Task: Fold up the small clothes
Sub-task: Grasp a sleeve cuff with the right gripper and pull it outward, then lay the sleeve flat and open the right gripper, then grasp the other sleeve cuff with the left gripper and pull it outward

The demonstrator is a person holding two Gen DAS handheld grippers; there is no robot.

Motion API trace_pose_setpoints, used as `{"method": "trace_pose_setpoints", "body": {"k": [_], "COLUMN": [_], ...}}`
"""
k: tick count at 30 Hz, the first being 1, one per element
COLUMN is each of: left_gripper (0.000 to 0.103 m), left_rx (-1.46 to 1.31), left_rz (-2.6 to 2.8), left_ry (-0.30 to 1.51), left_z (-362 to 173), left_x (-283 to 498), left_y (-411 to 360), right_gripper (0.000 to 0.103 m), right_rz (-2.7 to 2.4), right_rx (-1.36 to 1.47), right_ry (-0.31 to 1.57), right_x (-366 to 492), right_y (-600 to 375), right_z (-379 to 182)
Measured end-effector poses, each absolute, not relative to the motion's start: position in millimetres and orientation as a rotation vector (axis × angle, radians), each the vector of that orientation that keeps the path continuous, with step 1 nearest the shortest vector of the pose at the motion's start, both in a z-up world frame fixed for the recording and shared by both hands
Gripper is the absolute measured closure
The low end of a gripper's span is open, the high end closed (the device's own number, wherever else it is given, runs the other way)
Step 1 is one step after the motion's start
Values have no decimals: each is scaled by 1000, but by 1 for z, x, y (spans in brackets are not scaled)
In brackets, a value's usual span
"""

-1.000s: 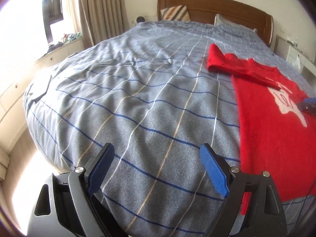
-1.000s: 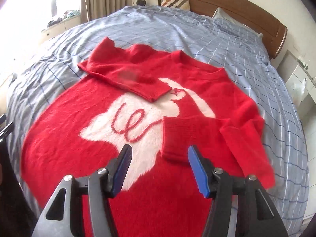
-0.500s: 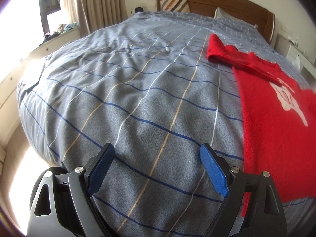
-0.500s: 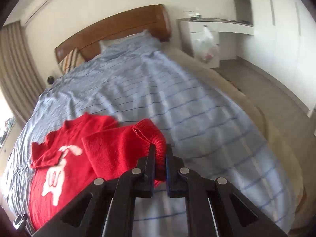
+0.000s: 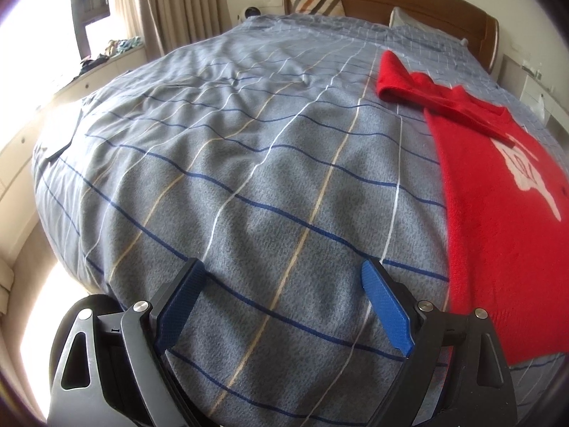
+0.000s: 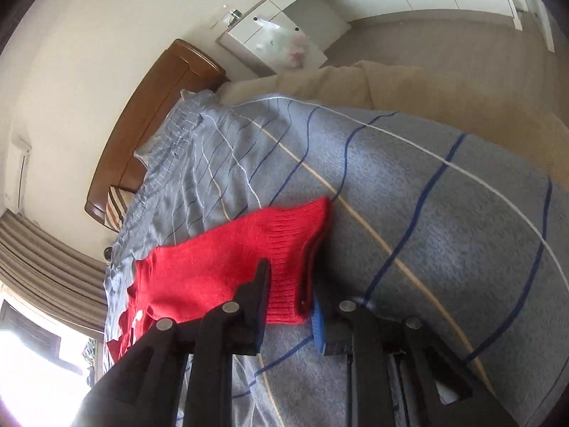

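Left wrist view: the left gripper (image 5: pixel 281 306) hovers with fingers spread wide and empty over the bed (image 5: pixel 249 142), the red sweater (image 5: pixel 498 192) lying flat beside it. Right wrist view: the right gripper (image 6: pixel 290 306) has its fingers parted around the sweater's ribbed edge (image 6: pixel 291 249), whether pinching I cannot tell; loose, the knit could slip and spoil the fold.

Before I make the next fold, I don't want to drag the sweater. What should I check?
1. Left gripper open and empty: ok.
2. Left gripper over bare bedspread, apart from the sweater: ok.
3. Right gripper grips the sleeve cuff: cannot tell; the cuff sits between fingers that are partly apart.
4. Other sleeve folded across the sweater: ok.
5. Cuffed sleeve folded inward: not ok; it stretches out over the bedspread.
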State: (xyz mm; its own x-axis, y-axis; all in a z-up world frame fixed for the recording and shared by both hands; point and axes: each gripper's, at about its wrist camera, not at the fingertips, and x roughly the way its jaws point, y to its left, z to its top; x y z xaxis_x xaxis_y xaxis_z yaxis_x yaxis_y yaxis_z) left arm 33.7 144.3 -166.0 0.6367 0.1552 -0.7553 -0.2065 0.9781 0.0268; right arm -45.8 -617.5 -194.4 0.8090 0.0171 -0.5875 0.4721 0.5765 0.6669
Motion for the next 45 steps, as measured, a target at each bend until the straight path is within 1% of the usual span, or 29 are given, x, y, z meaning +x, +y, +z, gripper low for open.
{"method": "trace_pose_setpoints", "body": {"k": [1,2,7,10,12,13,14,15,16,18,19,21,23,26,27,28,29,30,34,36,37,38,39,42,45], "left_gripper": [12,12,11,11,11,11,11,11,11,8,8,7,7,7,9,12,19,25,30,36,41,64,98,100,100], "left_rx": [-58,-55,-52,-10,52,81,104,119,128,131,135,181,290,510,571,617,654,684,725,716,693,657,614,449,202], "left_rz": [208,208,209,206,193,176,156,133,102,25,-29,-165,-332,-429,-450,-472,-482,-483,-480,-489,-494,-497,-491,-425,-340], "left_ry": [855,854,860,871,866,846,819,787,748,677,654,663,734,759,777,806,835,862,905,893,896,914,938,921,884], "left_z": [-166,-166,-167,-163,-150,-140,-126,-111,-92,-57,-42,-24,-27,-59,-73,-88,-101,-114,-144,-146,-145,-144,-143,-125,-88], "left_x": [34,33,35,36,36,37,39,44,51,72,87,121,157,190,199,206,214,221,235,238,241,247,252,263,271], "left_y": [144,143,143,139,133,130,126,121,114,96,81,43,-8,-77,-94,-107,-118,-126,-137,-141,-141,-141,-139,-119,-58], "right_gripper": [88,99,100,100,93,85,71,63,49,43,42,39,33,33,33,33,33,33,33,33,33,33,33,33,33], "right_rz": [-290,-310,-418,-438,-444,-451,-462,-477,-498,-536,-527,-467,-401,-298,-265,-237,-213,-193,-164,-159,-156,-153,-148,-148,-156], "right_rx": [928,919,794,758,741,731,709,670,619,510,470,432,422,435,442,448,453,453,465,459,458,461,464,462,450], "right_ry": [592,593,708,697,687,688,687,682,675,640,619,588,569,577,588,601,613,622,609,606,607,611,615,615,597], "right_x": [-44,-43,-39,-43,-47,-51,-57,-62,-68,-81,-86,-93,-96,-93,-91,-89,-88,-87,-91,-91,-92,-91,-90,-89,-93], "right_y": [-618,-621,-620,-616,-613,-611,-608,-603,-596,-576,-564,-541,-516,-479,-468,-458,-450,-443,-429,-427,-426,-425,-424,-422,-420], "right_z": [-192,-189,-194,-195,-191,-188,-183,-176,-167,-148,-140,-129,-126,-137,-143,-149,-154,-159,-164,-164,-165,-166,-167,-169,-165]}}
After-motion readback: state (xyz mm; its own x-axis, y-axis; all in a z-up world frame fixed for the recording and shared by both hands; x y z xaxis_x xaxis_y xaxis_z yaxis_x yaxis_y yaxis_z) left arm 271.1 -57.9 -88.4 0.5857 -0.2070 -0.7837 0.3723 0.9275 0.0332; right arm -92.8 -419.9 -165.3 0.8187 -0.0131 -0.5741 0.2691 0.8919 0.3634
